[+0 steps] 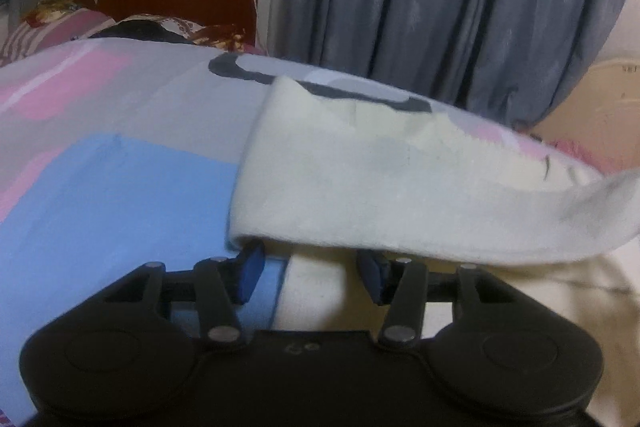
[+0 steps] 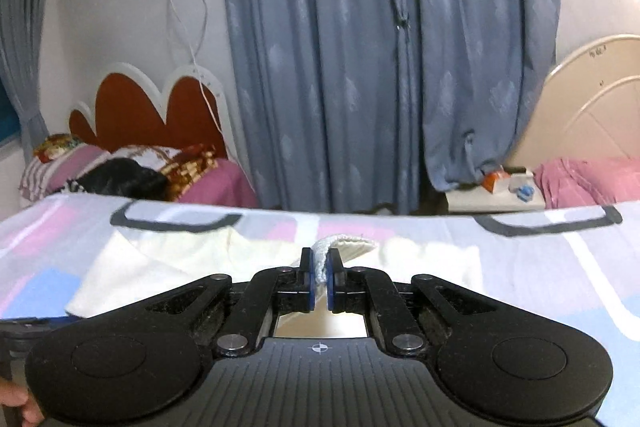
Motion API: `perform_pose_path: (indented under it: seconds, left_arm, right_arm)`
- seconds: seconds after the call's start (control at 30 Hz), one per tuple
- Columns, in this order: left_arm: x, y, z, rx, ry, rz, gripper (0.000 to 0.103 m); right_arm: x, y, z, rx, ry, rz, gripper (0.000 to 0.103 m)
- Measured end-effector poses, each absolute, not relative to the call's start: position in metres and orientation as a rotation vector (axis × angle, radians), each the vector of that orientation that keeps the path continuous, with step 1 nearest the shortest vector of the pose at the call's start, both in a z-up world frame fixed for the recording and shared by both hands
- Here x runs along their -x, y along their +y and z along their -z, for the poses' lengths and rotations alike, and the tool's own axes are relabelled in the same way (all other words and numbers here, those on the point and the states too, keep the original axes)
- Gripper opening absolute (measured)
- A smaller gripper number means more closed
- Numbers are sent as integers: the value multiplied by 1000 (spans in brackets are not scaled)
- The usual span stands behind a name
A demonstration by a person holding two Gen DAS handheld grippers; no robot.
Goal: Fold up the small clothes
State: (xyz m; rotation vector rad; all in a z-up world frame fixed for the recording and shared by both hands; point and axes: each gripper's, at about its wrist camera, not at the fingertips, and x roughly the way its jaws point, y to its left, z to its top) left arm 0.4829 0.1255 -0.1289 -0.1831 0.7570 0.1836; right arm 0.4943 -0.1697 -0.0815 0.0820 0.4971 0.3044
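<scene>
Cloth (image 1: 360, 187) is the job here: a small pale garment lying on the bed (image 1: 100, 187), and I read this as the first fold being started.

Through the left wrist camera, a raised band of the cloth stretches across the view just above my left tongs (image 1: 310, 273). Their jaws stand partly apart with the blue pads (image 1: 252, 273) on either side of the fabric beneath the band. I see a gap at each pad, so I judge they are not pressing on anything. The band's right end rises off toward the edge of the view, as if pulled from there.

Through the right wrist camera, my right tongs (image 2: 319, 277) are clamped on a bunched bit of the cloth (image 2: 344, 245), which sticks out between and beyond the pads. The rest of the garment lies flat on the bed (image 2: 540, 267) behind and to the left. A curtain (image 2: 360, 67) hangs beyond the bed.

Next, I think, the right tongs must carry the pinched edge across the garment while the left either closes on its own edge or holds the cloth down, so the fold lands square, not dragged.
</scene>
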Motion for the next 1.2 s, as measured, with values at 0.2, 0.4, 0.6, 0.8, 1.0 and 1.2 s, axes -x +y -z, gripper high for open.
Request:
perform_pose_path:
  seconds: [0.2,0.4,0.6,0.8,1.0,1.2]
  left_arm:
    - [-479,135,123,247,780,-214,45]
    - [-454,125,126,194,701,-155,54]
    - [-461,119,122,153,690,-122,51]
    - [-454,114,86,148,550,-123,47]
    - [-457,97,117,-8,629,-103,47]
    - [-461,95,125,-17,644,-84,47]
  right_arm:
    - [-486,-182,71,-82,448,-303,5]
    - [-501,-192,114,-55,617,-279,5]
    - [-502,-178,113,-39,603,-305,5]
    - [-493,-155,21,-20,367,-387,5]
    - [-497,-187,54,-37,447,-298,4]
    - [-500,-201,149,-46,685,-246,4]
